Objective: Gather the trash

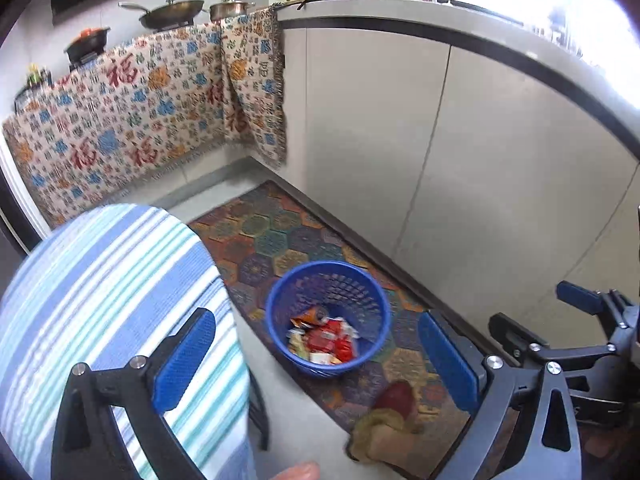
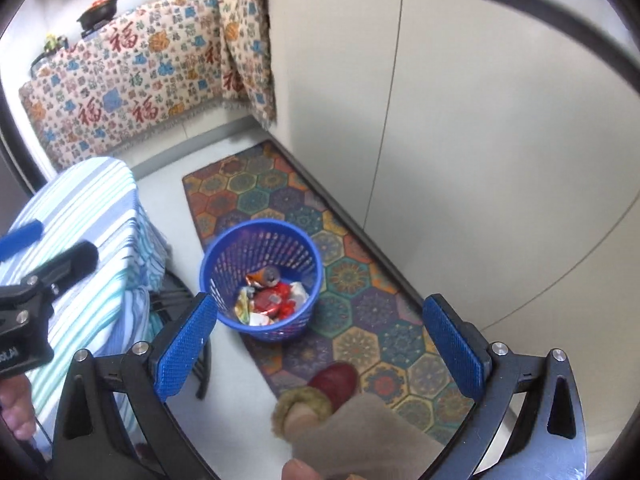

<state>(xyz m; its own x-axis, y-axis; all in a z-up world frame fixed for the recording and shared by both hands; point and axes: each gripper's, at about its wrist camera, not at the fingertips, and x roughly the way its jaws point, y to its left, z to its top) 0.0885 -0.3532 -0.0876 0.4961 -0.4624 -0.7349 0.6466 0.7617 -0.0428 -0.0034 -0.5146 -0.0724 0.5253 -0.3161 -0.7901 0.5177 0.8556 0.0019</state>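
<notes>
A blue plastic basket (image 1: 382,320) stands on the patterned floor mat (image 1: 256,236). It holds trash (image 1: 324,340): red and white wrappers and a crushed can. The basket also shows in the right wrist view (image 2: 308,256) with the trash (image 2: 272,300) inside. My left gripper (image 1: 316,360) is open and empty, held above the basket. My right gripper (image 2: 320,340) is open and empty, also above and just in front of the basket. The right gripper shows at the right edge of the left wrist view (image 1: 540,316).
A table with a blue striped cloth (image 1: 100,300) stands to the left, with dark legs below. White cabinets (image 1: 440,140) run along the right. A patterned cloth (image 1: 132,120) hangs over the far counter with pans on top. The person's slippered foot (image 2: 332,388) stands on the mat.
</notes>
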